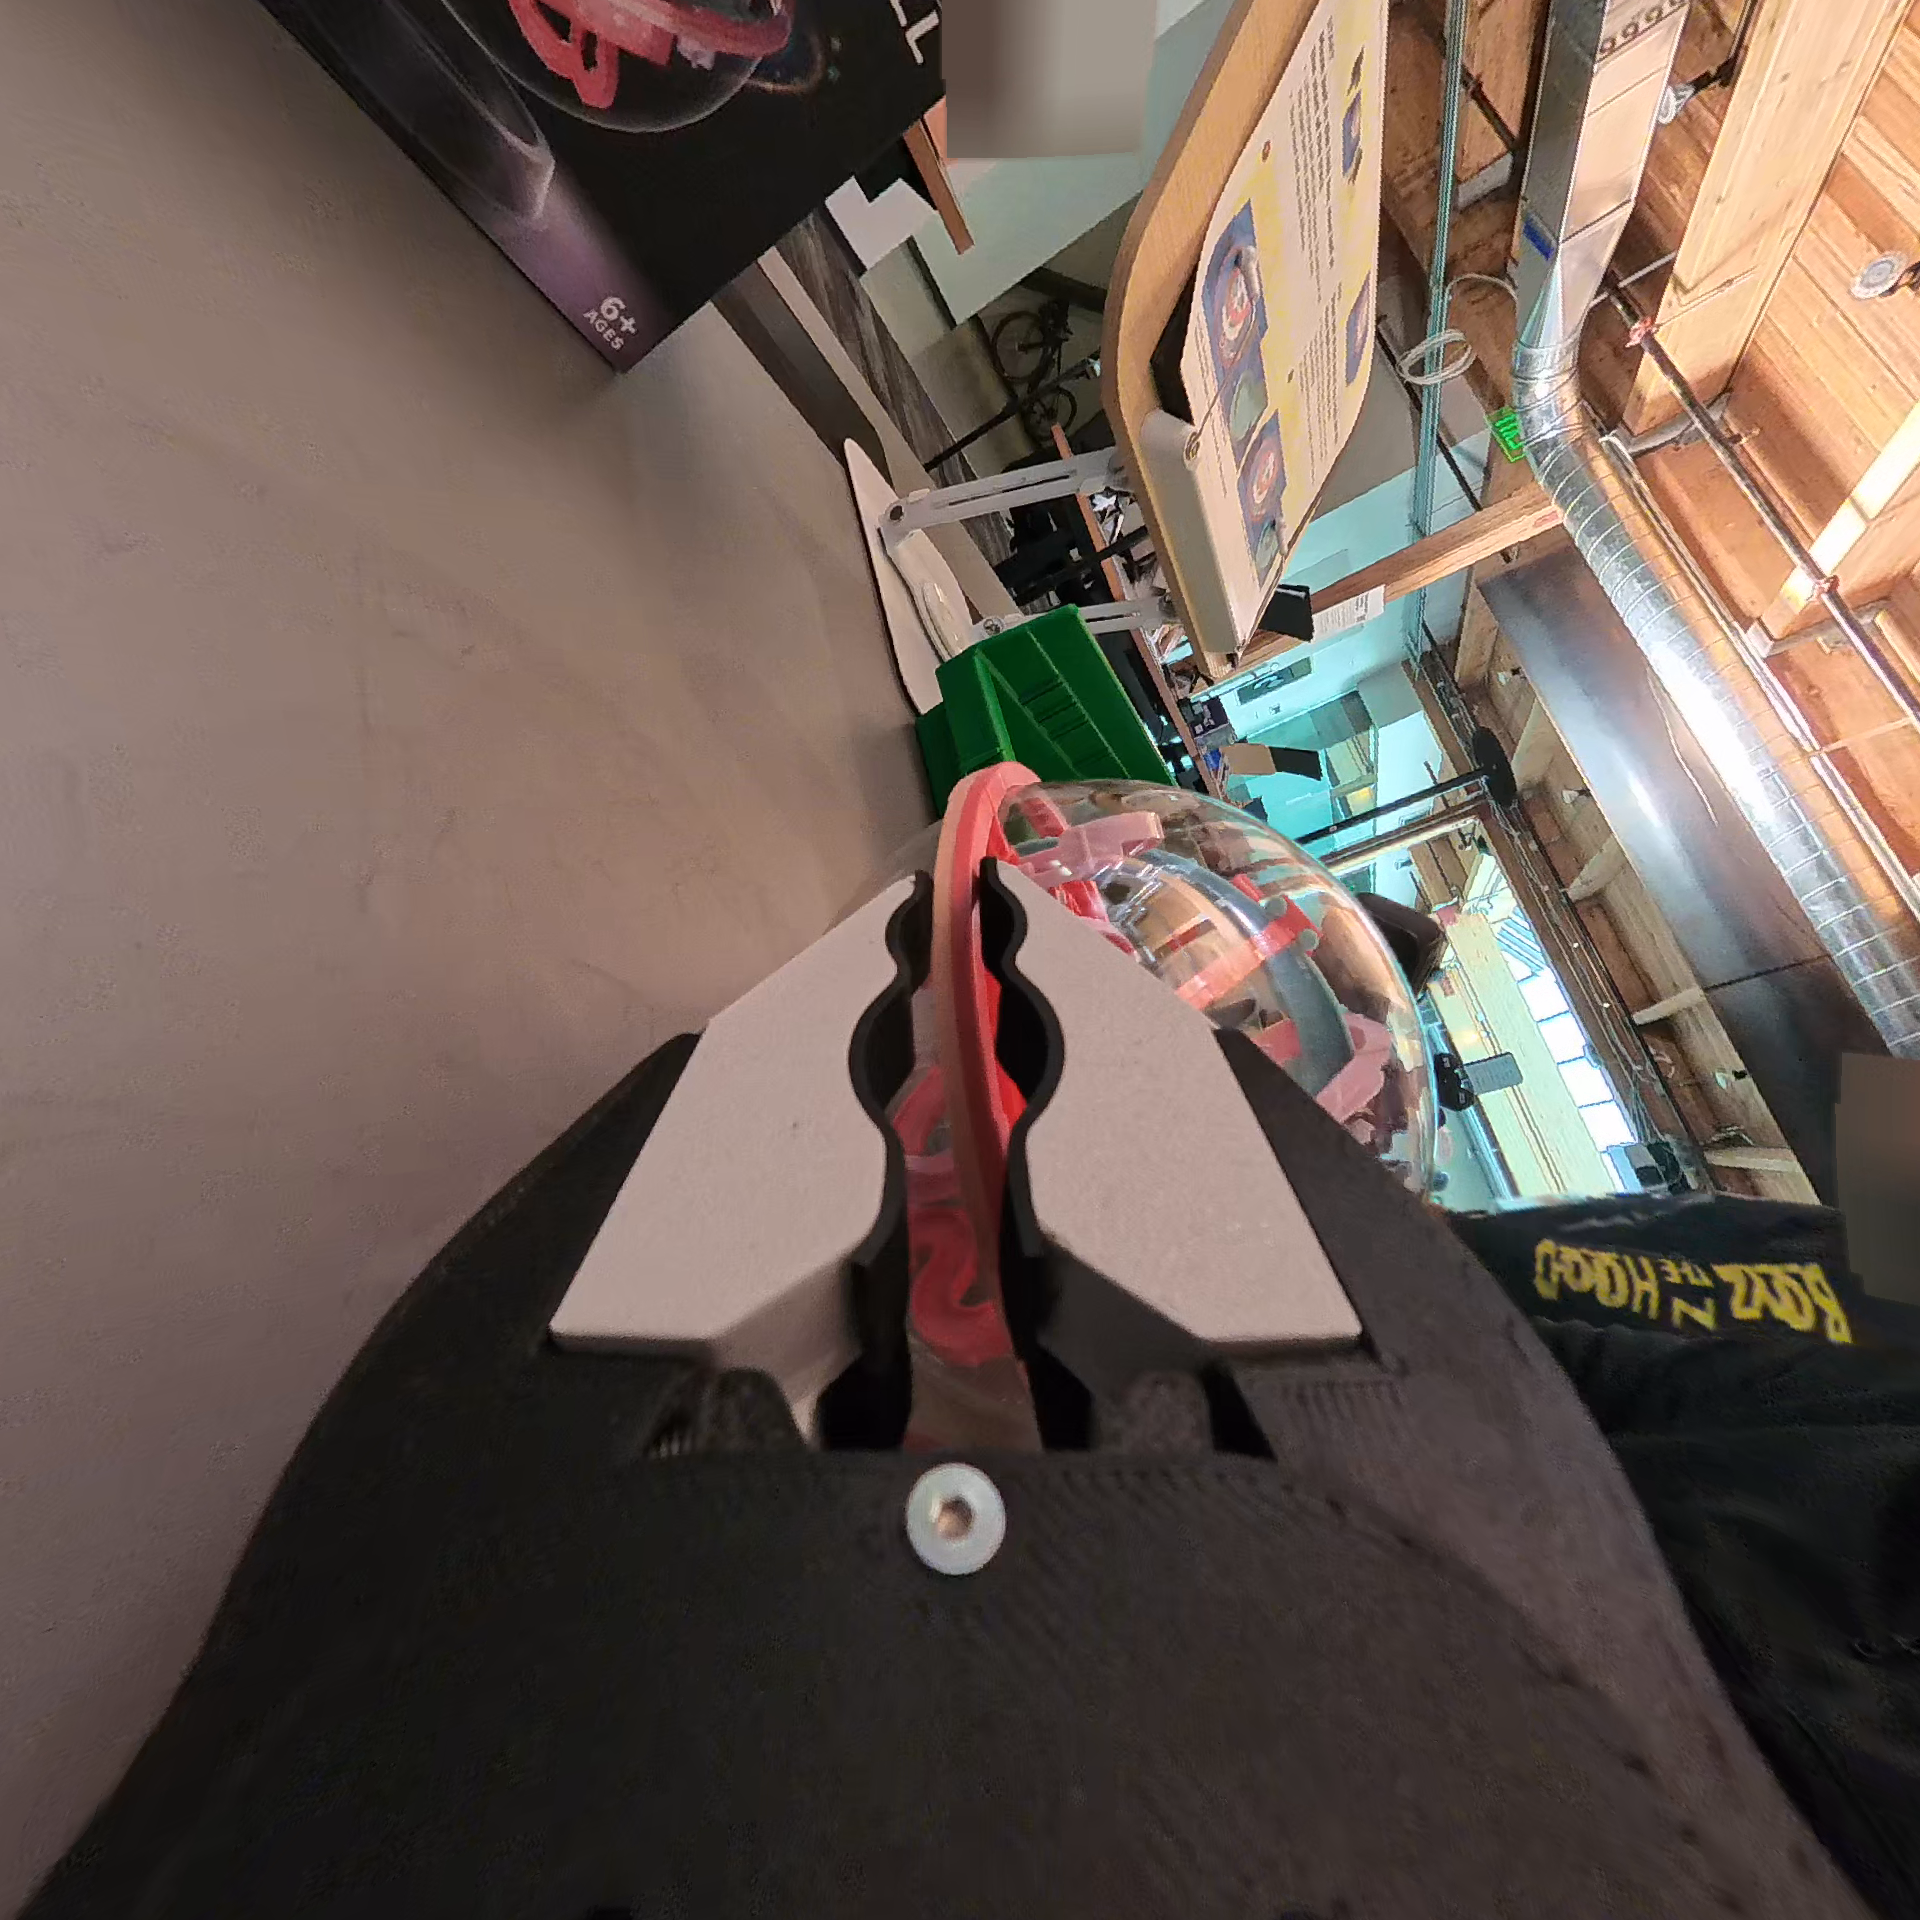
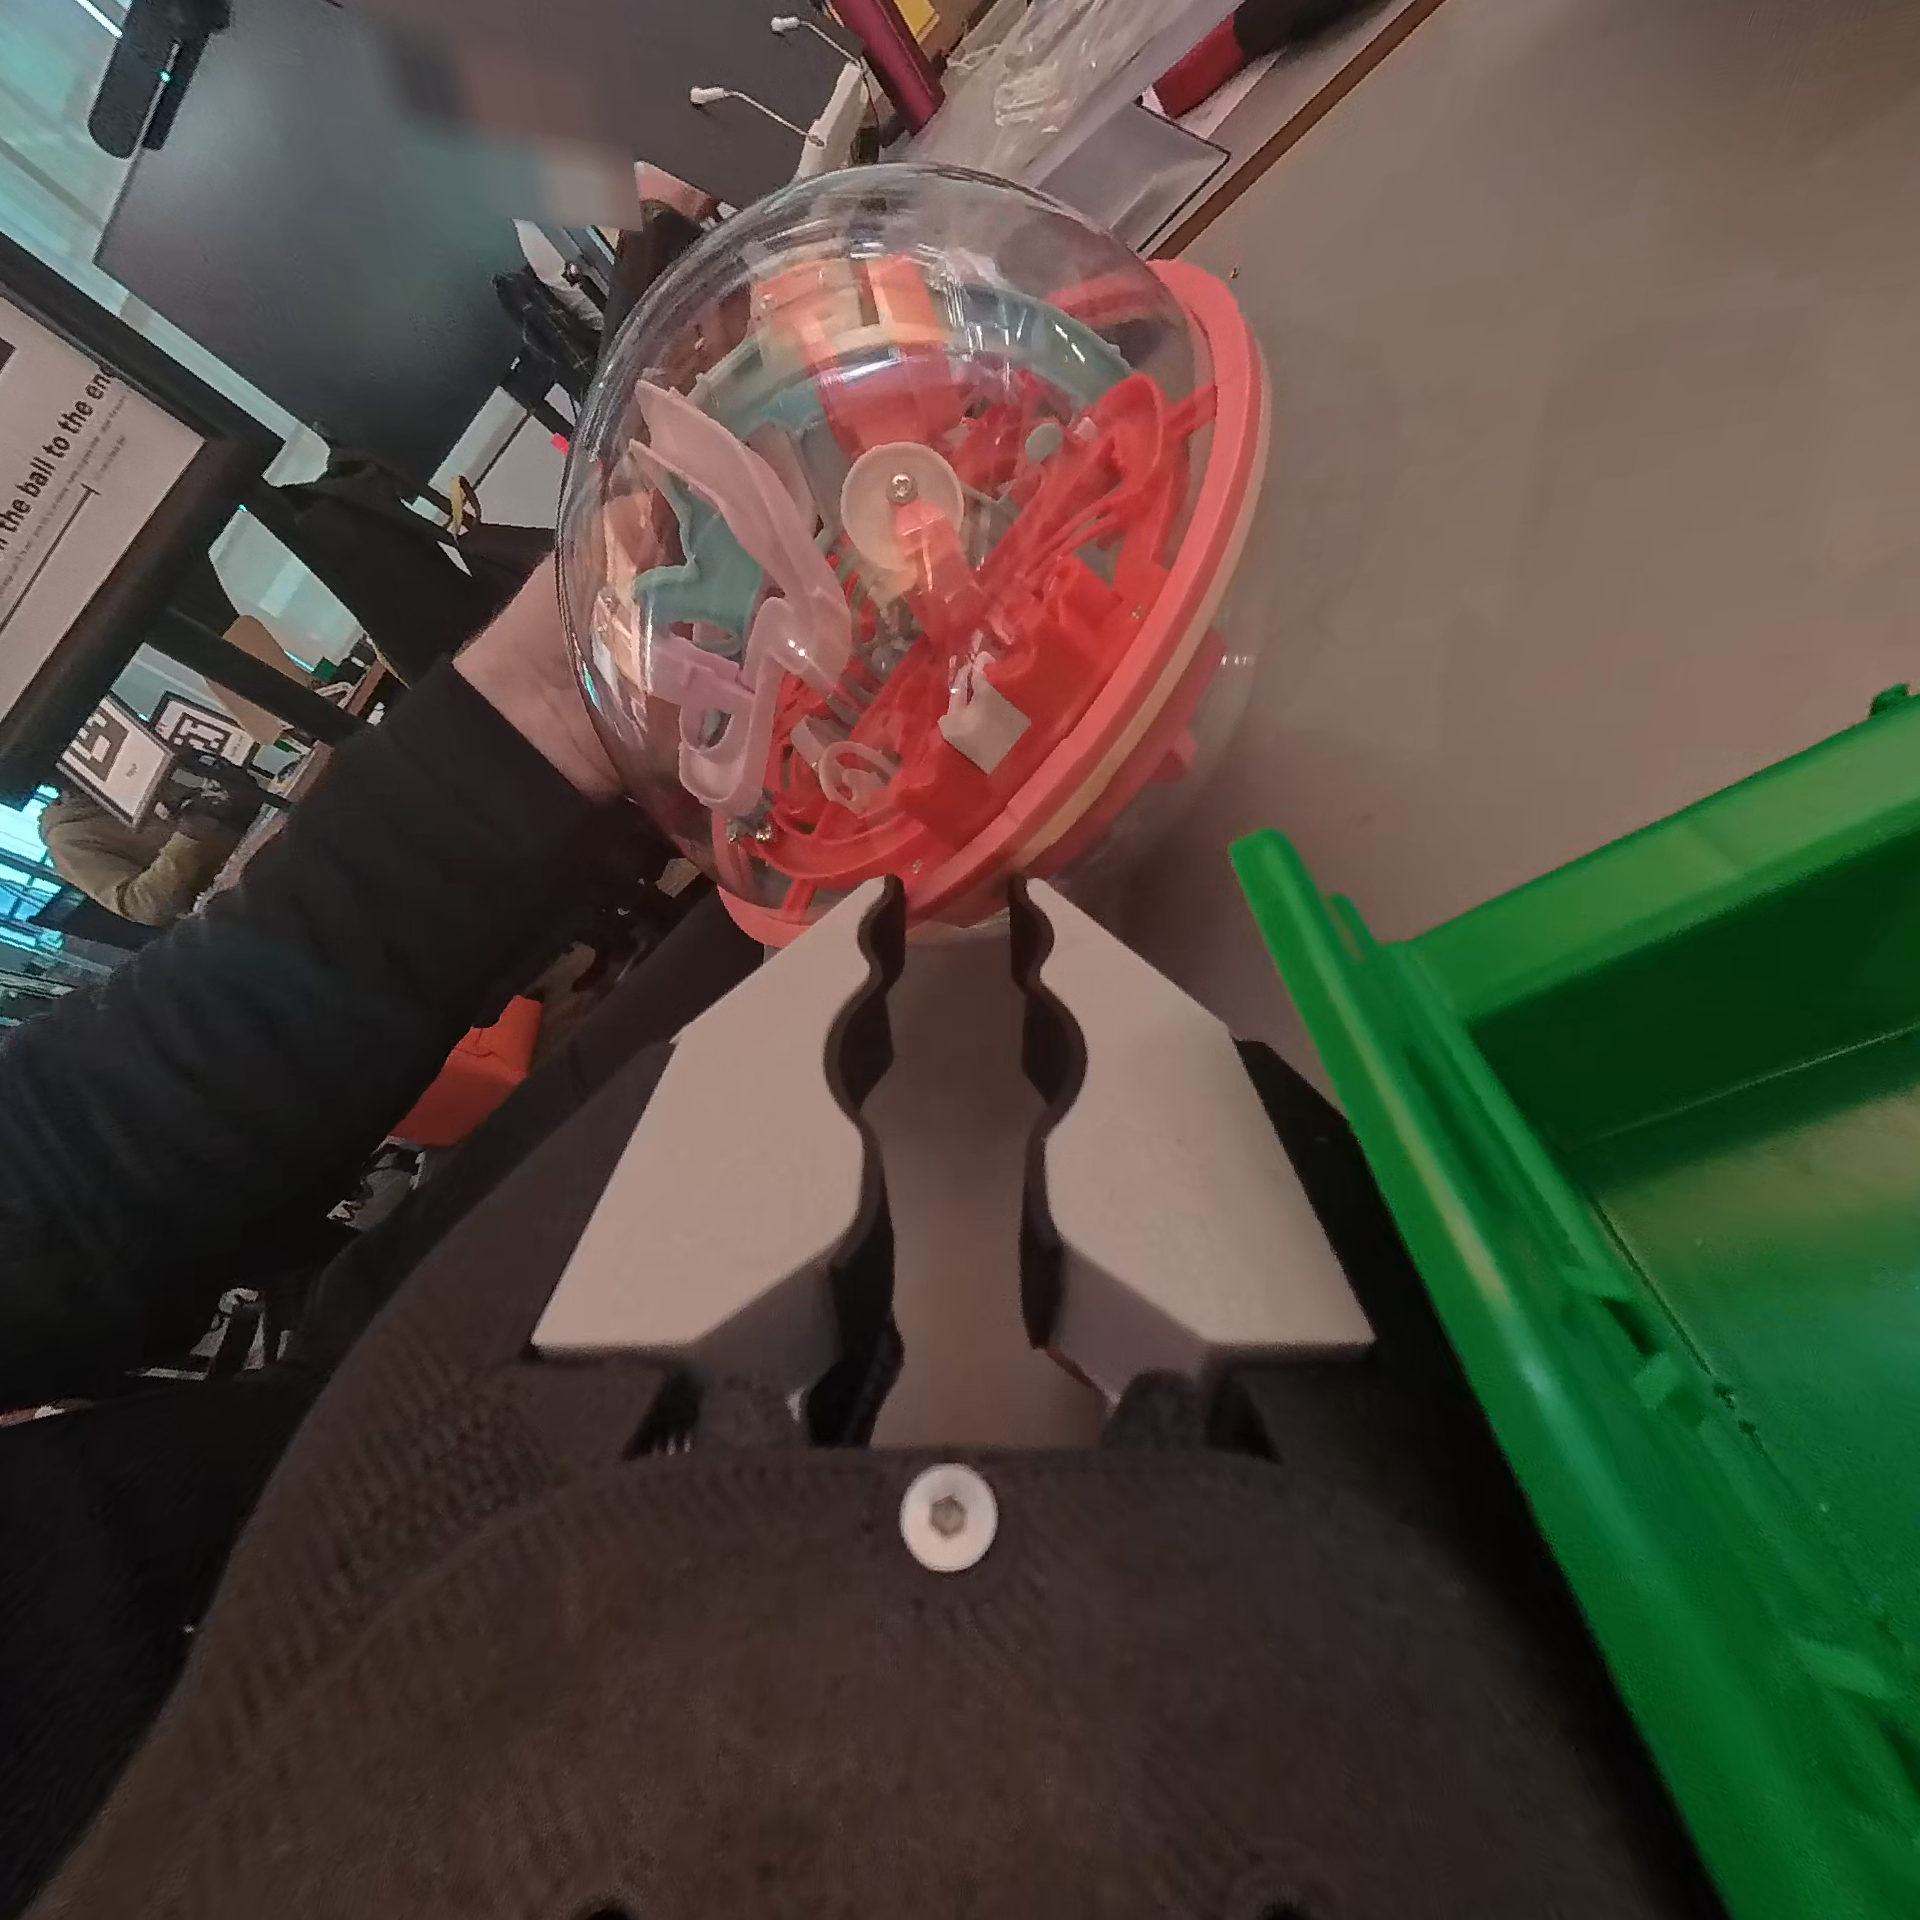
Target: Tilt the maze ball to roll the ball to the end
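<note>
The maze ball (image 2: pixel 894 540) is a clear plastic sphere stuffed with twisty tracks in coral red, pale pink, lilac and teal, with a white disc and screw (image 2: pixel 902 488) near the middle. A coral-pink rim (image 2: pixel 1195 644) with a cream stripe runs around its equator. It's held up off the grey tabletop (image 1: pixel 364 727), tilted so the rim is seen running diagonally in the right wrist view.

The left gripper (image 1: pixel 951 894) is pinched right onto that rim (image 1: pixel 961 852), which is seen edge-on between the wavy black pads, with the clear dome bulging out to the right. The right gripper (image 2: pixel 956 899) has its tips up against the rim's lower edge, one either side, but whether the pads are actually pressing can't really be told. A hand (image 2: pixel 530 696) in a black sleeve is seen behind the ball.

As for writing: a dark product box (image 1: pixel 540 156) with a picture of the toy and some print is lying on the table, a yellow illustrated sheet (image 1: pixel 1288 312) is clipped to a board, and a framed sign (image 2: pixel 73 488) is seen on the left. Yellow lettering is printed on a black garment (image 1: pixel 1683 1288).

A green plastic bin (image 2: pixel 1662 1195) is parked beside the ball. Wooden ceiling beams and a silver duct (image 1: pixel 1683 665) are visible in the room.
</note>
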Motion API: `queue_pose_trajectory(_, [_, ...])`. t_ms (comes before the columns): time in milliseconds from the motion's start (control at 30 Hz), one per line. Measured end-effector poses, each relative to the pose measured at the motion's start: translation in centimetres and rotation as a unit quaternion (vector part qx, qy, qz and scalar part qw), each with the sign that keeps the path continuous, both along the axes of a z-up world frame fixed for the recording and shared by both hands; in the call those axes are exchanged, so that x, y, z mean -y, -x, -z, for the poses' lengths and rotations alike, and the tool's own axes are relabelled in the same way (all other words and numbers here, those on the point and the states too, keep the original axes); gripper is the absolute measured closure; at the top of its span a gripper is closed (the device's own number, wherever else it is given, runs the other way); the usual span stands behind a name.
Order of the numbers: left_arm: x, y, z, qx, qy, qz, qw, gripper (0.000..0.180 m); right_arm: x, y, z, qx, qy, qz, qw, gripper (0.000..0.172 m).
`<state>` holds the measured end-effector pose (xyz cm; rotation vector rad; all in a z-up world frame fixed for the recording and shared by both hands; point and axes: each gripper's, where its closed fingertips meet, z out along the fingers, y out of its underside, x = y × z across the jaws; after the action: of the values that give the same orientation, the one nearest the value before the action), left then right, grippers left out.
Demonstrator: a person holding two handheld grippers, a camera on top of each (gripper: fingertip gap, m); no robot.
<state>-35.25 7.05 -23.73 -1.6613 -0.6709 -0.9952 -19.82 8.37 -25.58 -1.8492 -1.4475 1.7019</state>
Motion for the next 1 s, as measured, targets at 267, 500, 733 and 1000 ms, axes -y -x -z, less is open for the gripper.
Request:
queue_pose_trajectory(267, [0.2,-0.1,-0.2,-0.008,-0.019,-0.013,1.000,0.169,0.1,-0.3,0.1,0.004,-0.031,-0.005,0.999,0.149])
queue_pose_trajectory(500, [0.6,0.0,-0.6,-0.045,-0.027,-0.030,0.998,0.145,0.2,-0.6,0.5,0.016,-0.068,-0.008,0.998,0.138])
queue_pose_trajectory(733, [1.3,0.1,-1.7,-0.072,-0.039,-0.050,0.995,0.138,0.1,-0.9,0.1,0.017,-0.081,-0.003,0.997,0.137])
queue_pose_trajectory(1000, [1.7,-0.5,-2.3,-0.104,-0.038,-0.049,0.993,0.136,-0.2,-1.4,0.3,0.020,-0.085,0.002,0.996,0.133])
